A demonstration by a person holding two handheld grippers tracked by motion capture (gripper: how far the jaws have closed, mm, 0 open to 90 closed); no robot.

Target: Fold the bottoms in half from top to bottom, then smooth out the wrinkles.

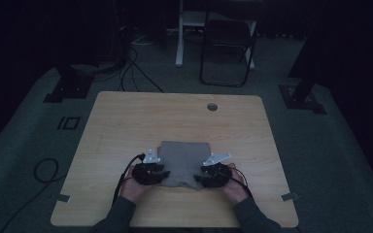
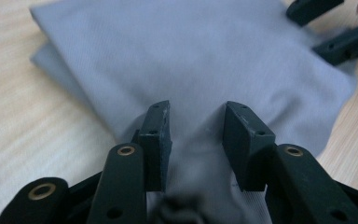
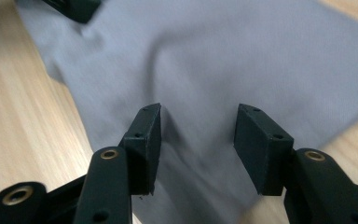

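A folded grey cloth (image 1: 184, 160) lies on the wooden table (image 1: 126, 121), toward its near edge. My left gripper (image 1: 164, 174) rests at the cloth's near left corner and my right gripper (image 1: 199, 180) at its near right corner, each held in a hand. In the left gripper view the cloth (image 2: 191, 56) runs under and between the parted jaws of the left gripper (image 2: 198, 126), which do not pinch it; the right gripper (image 2: 335, 28) shows at the top right. In the right gripper view the right gripper (image 3: 198, 130) also stands open above the cloth (image 3: 242, 56).
A round cable hole (image 1: 212, 107) sits near the table's far edge. Two tape marks (image 1: 62, 198) (image 1: 288, 196) stick out at the near corners. A folding chair (image 1: 228, 43) and loose cables (image 1: 46, 170) stand on the dark floor around the table.
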